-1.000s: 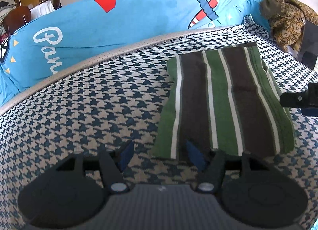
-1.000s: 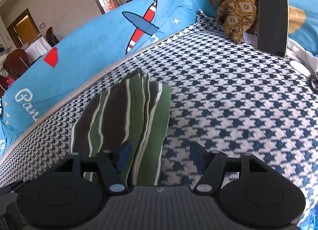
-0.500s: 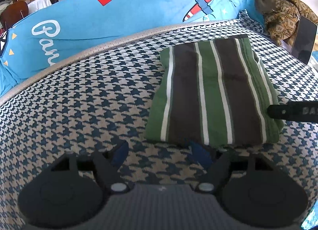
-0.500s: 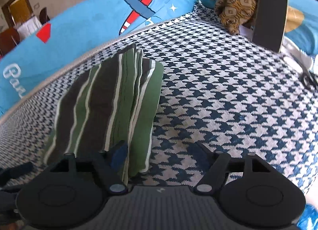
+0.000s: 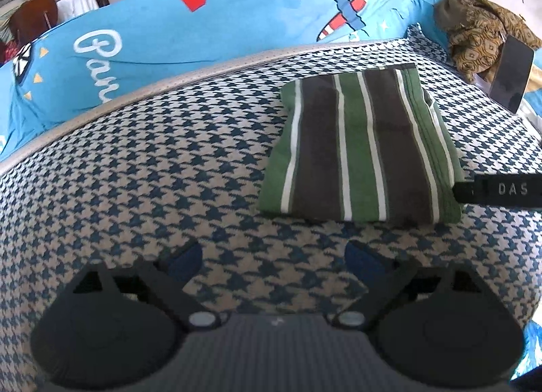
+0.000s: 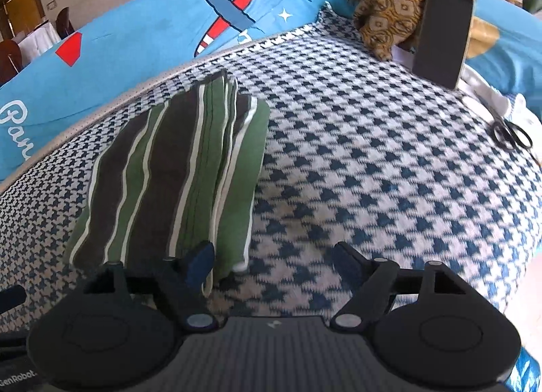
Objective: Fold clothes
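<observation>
The left gripper (image 5: 274, 258) is held over bare houndstooth cover (image 5: 152, 172), its jaws spread wide after just opening, with nothing between them. The folded striped cloth (image 5: 359, 148) is seen lying flat on the cover, beyond the fingertips and to their right, apart from them. At the cloth's right edge a black finger of the right gripper (image 5: 498, 189) is seen. In the right wrist view the right gripper (image 6: 274, 253) is spread, having just been opening; the cloth (image 6: 169, 172) lies ahead and left, its near right corner just beside the left finger (image 6: 200, 260); contact cannot be told. The right finger (image 6: 352, 260) stands over bare cover (image 6: 372, 155).
</observation>
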